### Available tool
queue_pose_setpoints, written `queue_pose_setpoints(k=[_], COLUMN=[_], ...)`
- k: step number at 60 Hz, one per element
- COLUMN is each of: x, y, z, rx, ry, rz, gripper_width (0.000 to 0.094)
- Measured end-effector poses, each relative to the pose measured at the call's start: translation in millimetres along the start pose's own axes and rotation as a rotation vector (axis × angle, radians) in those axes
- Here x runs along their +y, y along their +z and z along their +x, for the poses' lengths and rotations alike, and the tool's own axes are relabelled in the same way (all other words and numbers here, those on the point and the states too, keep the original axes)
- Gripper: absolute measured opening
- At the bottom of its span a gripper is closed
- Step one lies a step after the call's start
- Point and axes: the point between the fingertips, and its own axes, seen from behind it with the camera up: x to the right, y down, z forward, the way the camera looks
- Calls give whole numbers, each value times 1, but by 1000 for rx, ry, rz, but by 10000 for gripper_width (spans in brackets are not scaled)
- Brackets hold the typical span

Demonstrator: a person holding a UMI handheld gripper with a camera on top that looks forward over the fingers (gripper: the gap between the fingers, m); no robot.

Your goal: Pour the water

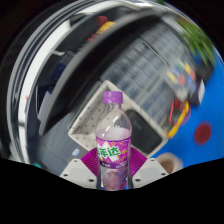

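Observation:
A clear plastic bottle (113,140) with a purple cap and a purple and green label stands upright between my fingers. Purple liquid shows in its lower part. My gripper (113,168) has a pink pad (87,163) pressed on the left side of the bottle and the other pad (139,163) pressed on the right side, at the height of the label's lower edge. The bottle looks lifted, with the scene far below it. The bottle's base is hidden behind the fingers.
Behind the bottle lies a white box or tray with a dark inside (145,128). A large grey curved surface (60,60) fills the left. A blue surface with colourful toys (185,95) lies to the right.

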Motion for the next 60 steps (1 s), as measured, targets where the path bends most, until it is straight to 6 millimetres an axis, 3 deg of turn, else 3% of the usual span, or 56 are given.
queue_pose_setpoints(k=[7,13,21,32,38,44,51,60], x=[-55,-97,-124,-119,-112,-93,-93,-89], y=[-13,-22,-25,-14,-9,-4,-10,-13], z=[22,51,111,190,215,241,239,237], rx=[77,153,243,288,285,276,214,199], ry=[-382,-594,-748,-793,-808,-831,-799,-836], rz=[72,145,162,108,92,59,128,129], gripper_width=[358,357,355,357,356,389,363,415])
